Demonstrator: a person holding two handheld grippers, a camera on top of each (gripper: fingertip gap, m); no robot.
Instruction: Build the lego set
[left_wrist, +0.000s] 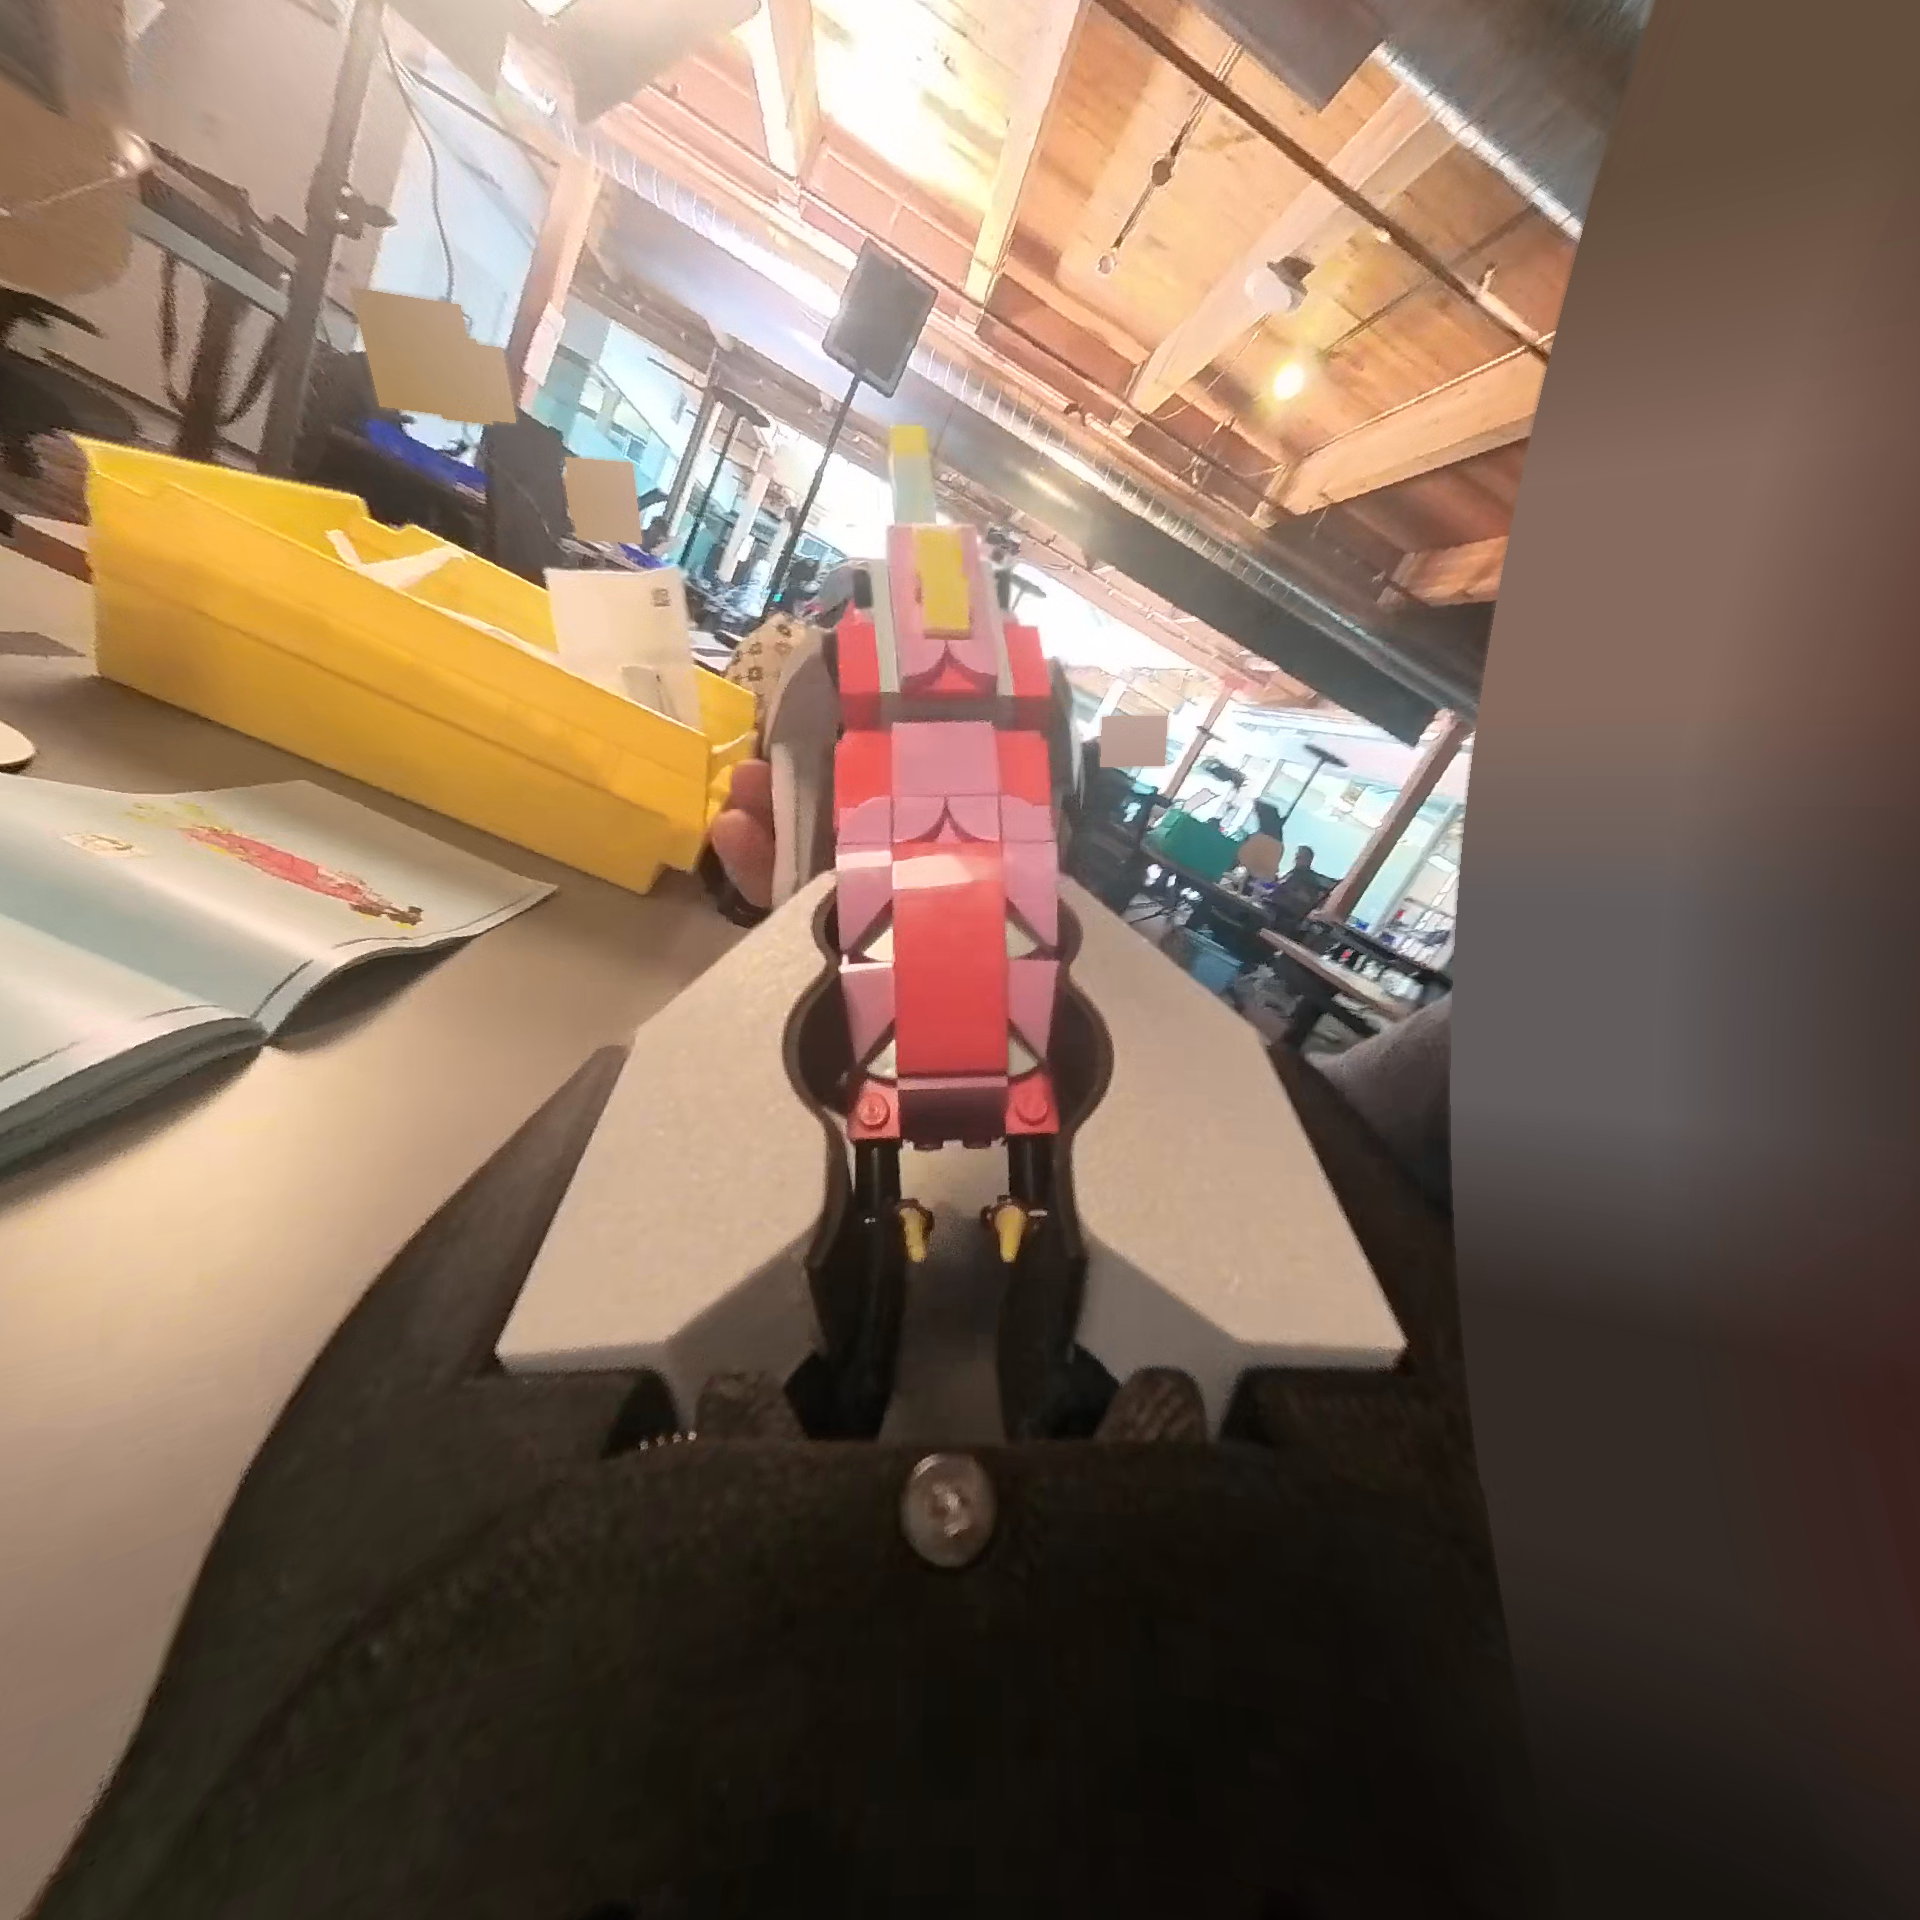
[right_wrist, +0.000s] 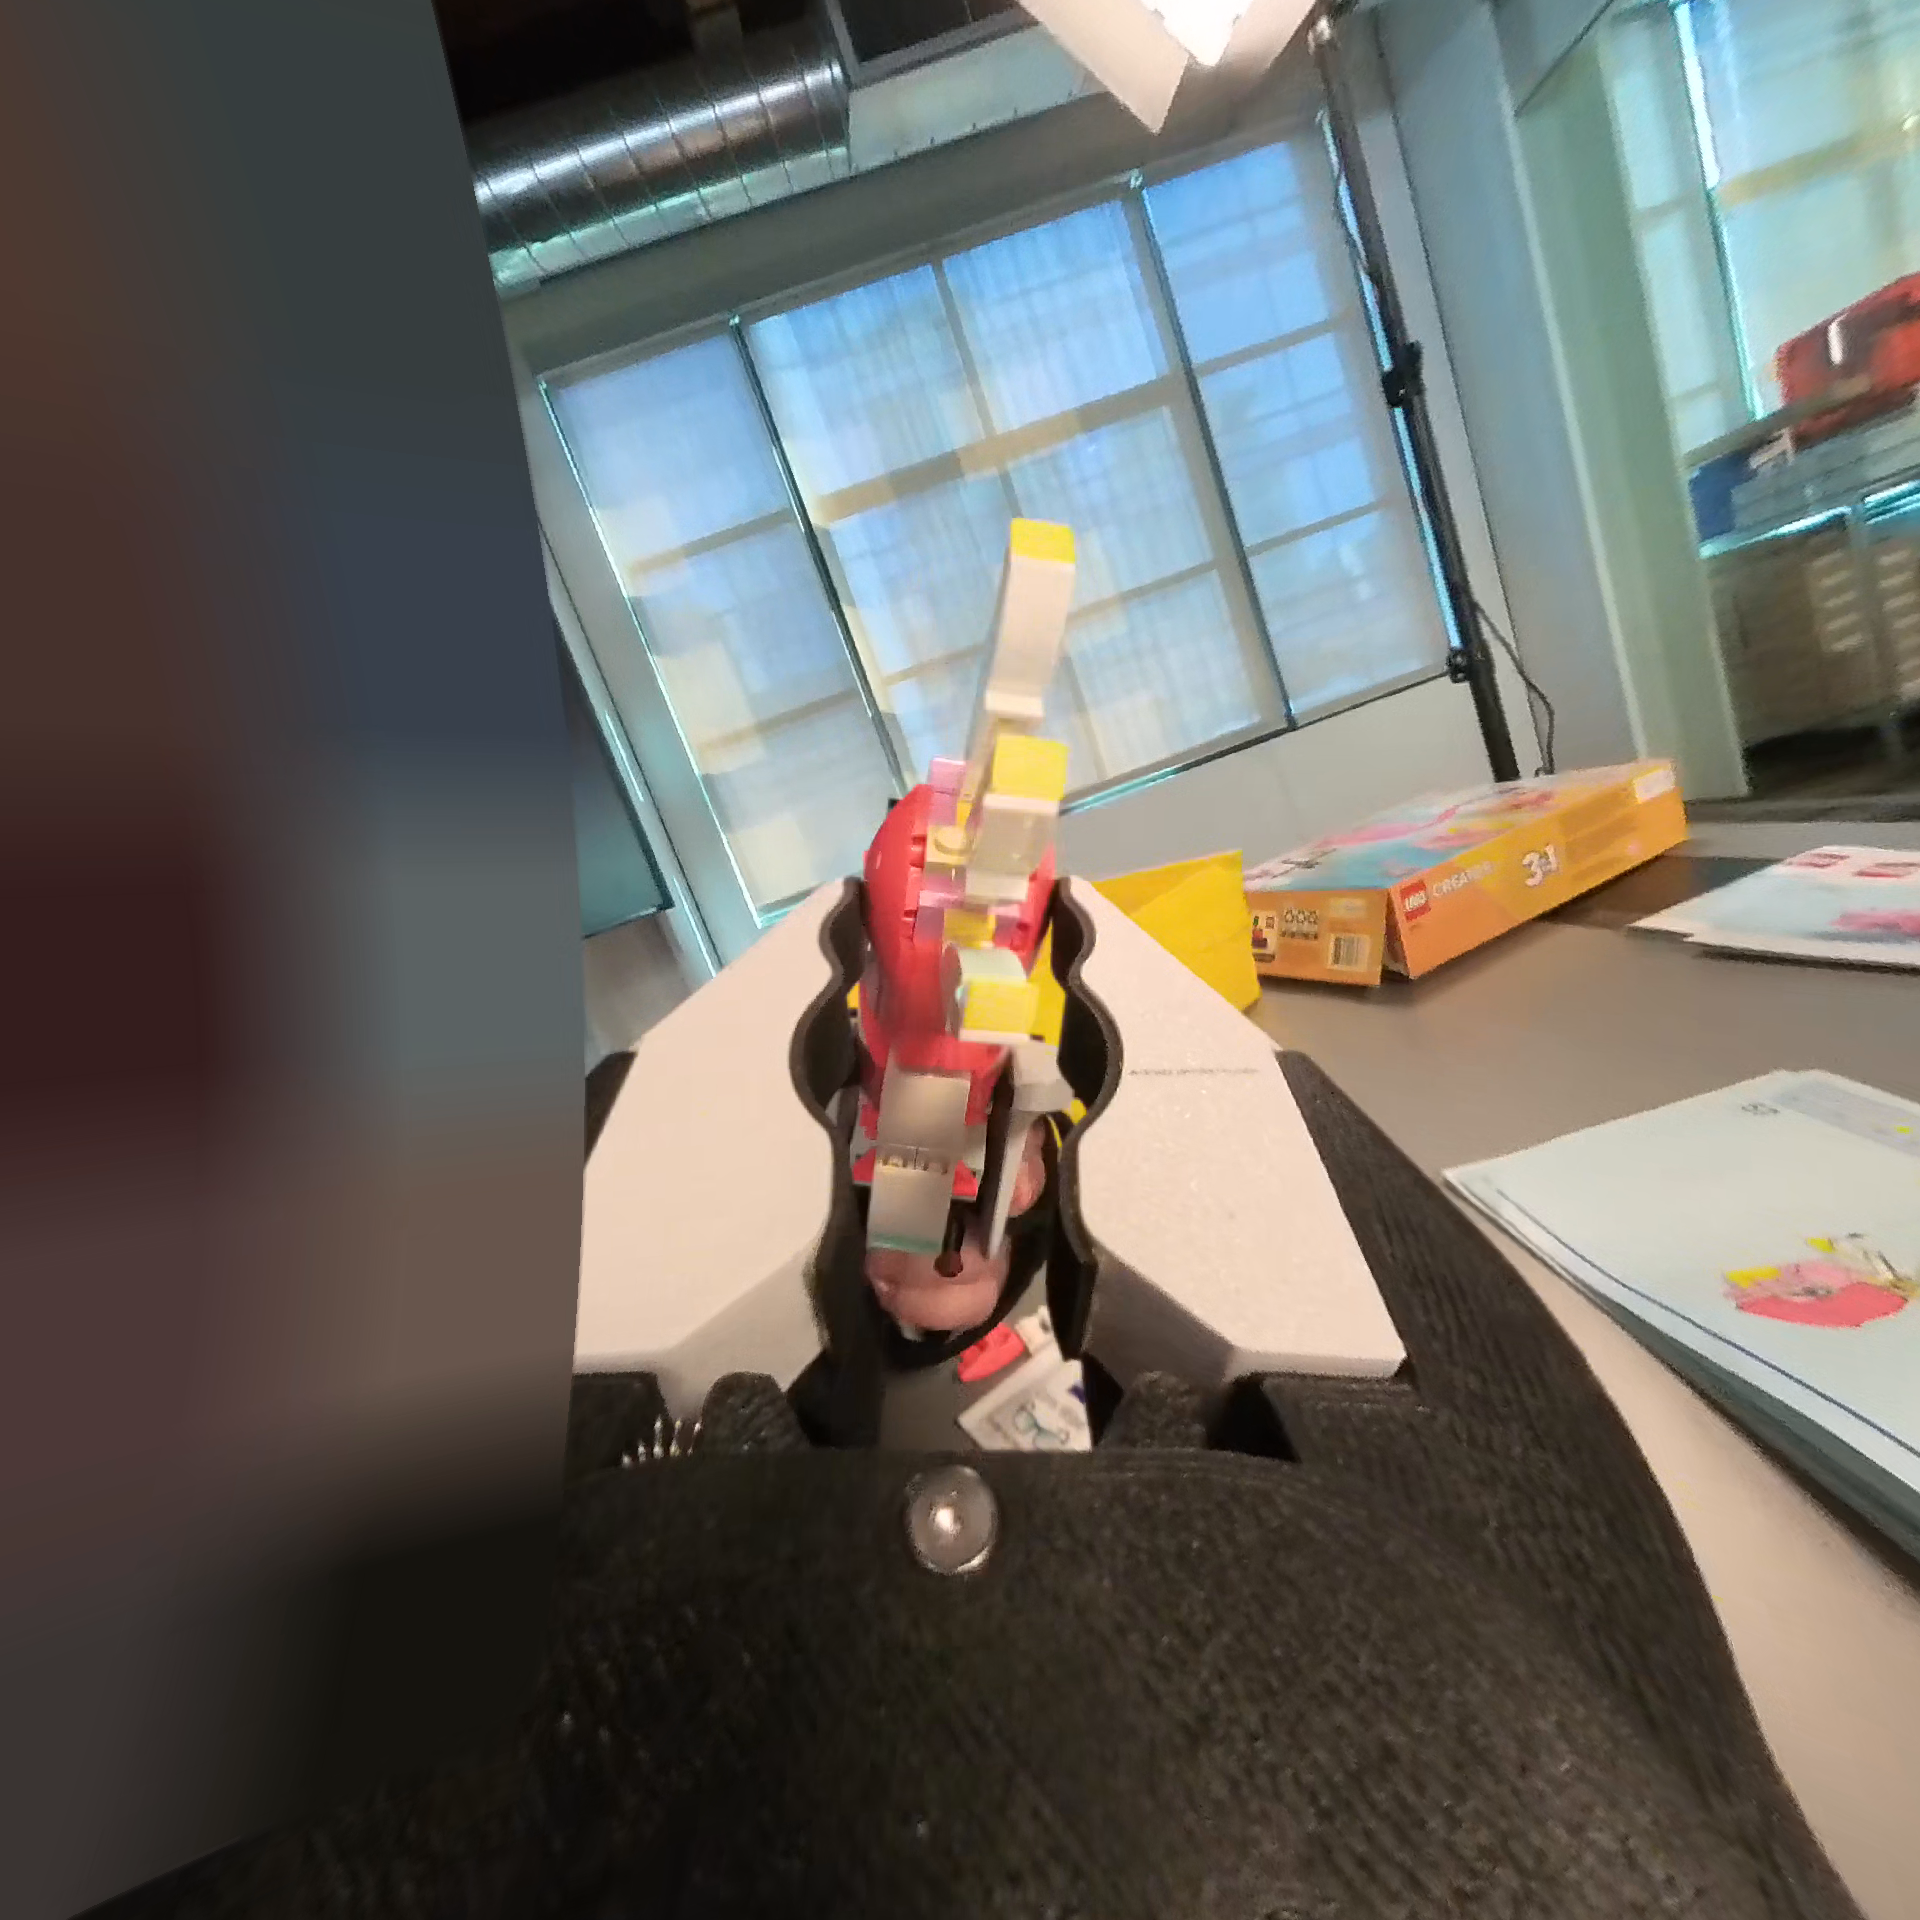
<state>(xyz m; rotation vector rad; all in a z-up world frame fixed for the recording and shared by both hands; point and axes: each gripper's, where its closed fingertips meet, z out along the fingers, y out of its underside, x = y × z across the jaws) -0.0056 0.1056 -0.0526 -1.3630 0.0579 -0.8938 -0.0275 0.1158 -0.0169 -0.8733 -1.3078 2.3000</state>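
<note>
Between the left gripper's (left_wrist: 951, 977) grey fingers (left_wrist: 727, 1060), a red and pink brick model (left_wrist: 948, 883) is sitting wedged, yellow and white pieces rising at its far end. Both dark pads are pressing its sides. The right gripper (right_wrist: 956, 997) is clamping the same model's other end.

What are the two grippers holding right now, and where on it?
Both hold one red and pink brick model: left gripper clamps its red-pink body, right gripper its yellow-and-white end.
</note>
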